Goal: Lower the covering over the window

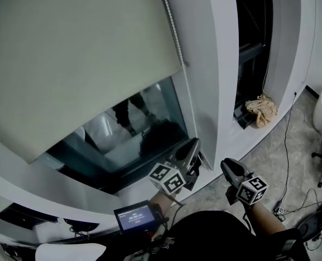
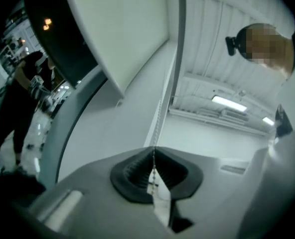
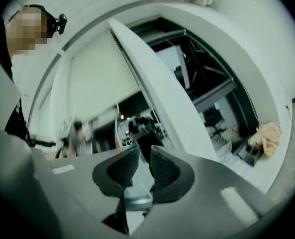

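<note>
**Blind halfway down, chain in the left gripper's grip**

A pale roller blind (image 1: 68, 58) covers the upper part of the window (image 1: 134, 140). Its bottom edge hangs well short of the window's lower edge, leaving a broad band of dark glass bare beneath it. Along the blind's right edge runs the bead chain (image 1: 177, 48), dropping down the window frame's right side to the left gripper (image 1: 192, 145). In the left gripper view, the jaws are pressed together on that chain (image 2: 157, 128), with the beads running straight up out of the pinch between the ribbed pads and a short length trailing below. To the right, across the white pillar (image 1: 221, 64), the right gripper (image 1: 228, 165) hangs apart from the chain. Its own view shows the right gripper (image 3: 145, 158) with jaws spread and nothing between the pads, only the room beyond. Farther right, a crumpled cloth (image 1: 261, 110) lies on the ledge (image 1: 242, 135) of the neighbouring opening.

The covering looks about half lowered. What remains, on this evidence, is more pulls on the chain until the blind's bottom edge meets the window's lower edge, with the free gripper placed to take the next hold.
</note>
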